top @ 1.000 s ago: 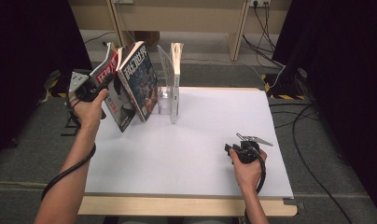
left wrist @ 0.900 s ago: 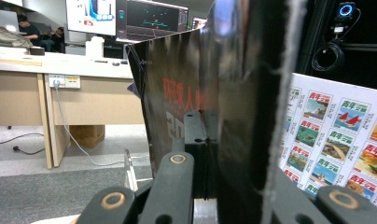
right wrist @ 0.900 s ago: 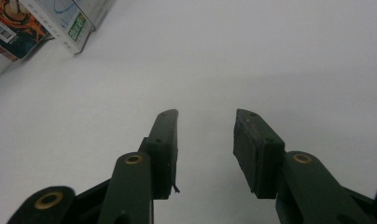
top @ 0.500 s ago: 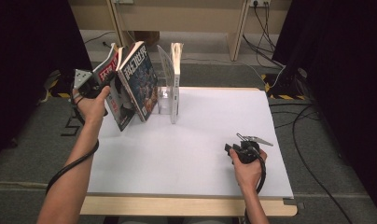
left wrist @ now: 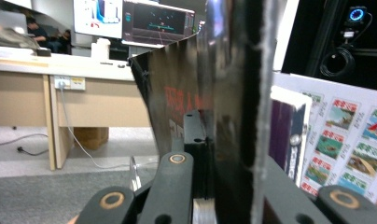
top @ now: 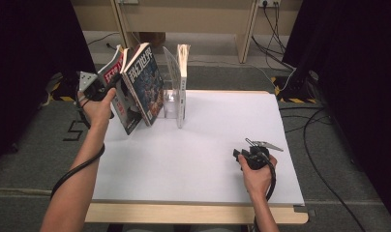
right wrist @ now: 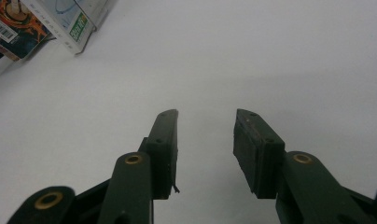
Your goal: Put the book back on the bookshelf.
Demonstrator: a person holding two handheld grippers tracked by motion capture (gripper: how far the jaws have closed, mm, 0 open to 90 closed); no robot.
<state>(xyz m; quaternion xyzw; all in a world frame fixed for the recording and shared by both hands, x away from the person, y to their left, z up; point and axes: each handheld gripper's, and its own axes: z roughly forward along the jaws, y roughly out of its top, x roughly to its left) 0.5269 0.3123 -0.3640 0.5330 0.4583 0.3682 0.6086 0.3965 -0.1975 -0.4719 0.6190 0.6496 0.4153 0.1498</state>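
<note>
Magazines are mostly racked: two lean by the clear stand (top: pixel 172 99) far-left, the left gripper (top: pixel 102 87) clamps the leftmost magazine (top: pixel 117 84) mid-placement, right gripper (top: pixel 246 157) rests agape, empty, near-right.

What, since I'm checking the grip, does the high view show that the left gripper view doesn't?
The high view gives the white table, the open right claw low over it, and a clear stand holding an upright book. The left gripper view gives the left claw shut close-up on the magazine, a page of small pictures beside it, and monitors behind. Both share that magazine, leaning left of the stand.
</note>
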